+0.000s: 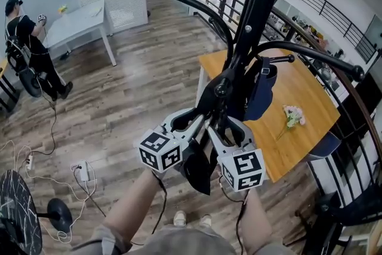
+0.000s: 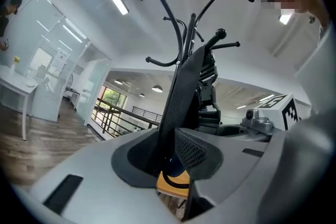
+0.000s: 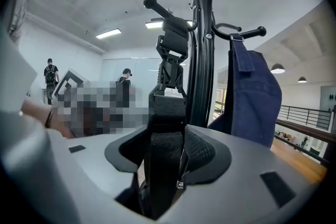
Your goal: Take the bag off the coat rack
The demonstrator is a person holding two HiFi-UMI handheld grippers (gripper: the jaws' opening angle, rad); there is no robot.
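Observation:
The black coat rack [image 1: 256, 3] rises right in front of me. A black bag [image 1: 197, 169] hangs low between both grippers, its webbing strap [image 2: 181, 92] running up to a rack hook [image 2: 184, 34]. My left gripper [image 1: 202, 117] [image 2: 168, 157] is shut on that strap, which is pinched against the ribbed pad [image 2: 194, 152]. The right gripper [image 1: 228, 127] [image 3: 165, 152] stands open around the strap [image 3: 165, 128], seen face-on below a black buckle [image 3: 170, 55]. A navy bag [image 1: 262, 89] [image 3: 252, 92] hangs from another hook on the right of the rack [image 3: 202, 34].
A wooden table [image 1: 304, 140] with a small flower bunch [image 1: 292, 116] stands just behind the rack, a blue chair [image 1: 325, 146] beside it. A railing [image 1: 310, 3] runs along the right. A person [image 1: 30, 45] stands far left by a white table [image 1: 77, 24]. Cables and a power strip [image 1: 83, 171] lie on the floor.

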